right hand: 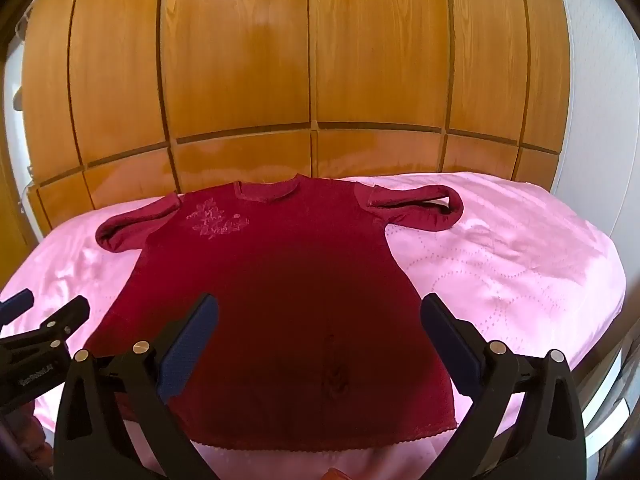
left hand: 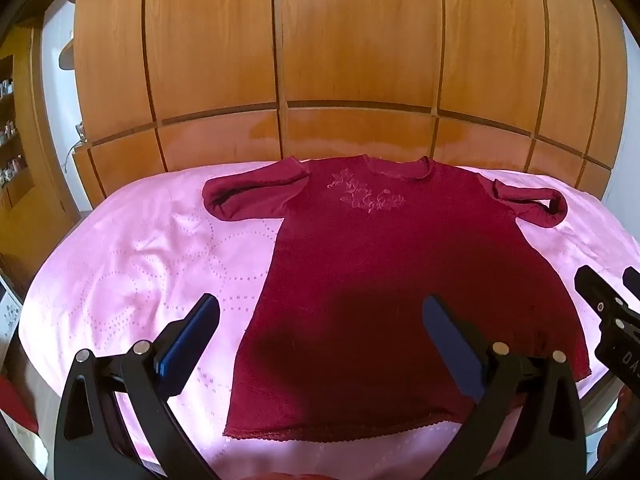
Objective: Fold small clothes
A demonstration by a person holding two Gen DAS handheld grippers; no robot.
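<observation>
**Dark red top laid flat, first fold not yet begun**

The opening step is being prepared: a dark red top [left hand: 384, 280] is lying spread face up on a bed under a pink bedspread [left hand: 132, 264], its neckline at twelve o'clock and its scalloped hem at six o'clock, nearest the cameras. No fold is seen in the body; only the two sleeves are lying curled back on themselves.

Going from left to right, the left sleeve [left hand: 244, 196] is lying looped at about ten o'clock of the garment. The left gripper [left hand: 320, 340] is being held above the hem's seven o'clock corner, its fingers [left hand: 192, 336] spread wide with nothing between them. The right gripper [right hand: 320, 340] is being held above the five o'clock corner, likewise spread wide and empty. The right sleeve [right hand: 424, 208] is lying curled at two o'clock.

The next move is judged to call for a pinch on cloth at each side, at a sleeve or a hem corner, taking the knit alone and not the bedspread beneath.

Nothing is standing in the way on the bed. A wooden wardrobe [left hand: 360, 52] is rising close behind at twelve o'clock, and shelves [left hand: 8, 132] are showing at nine o'clock.
</observation>
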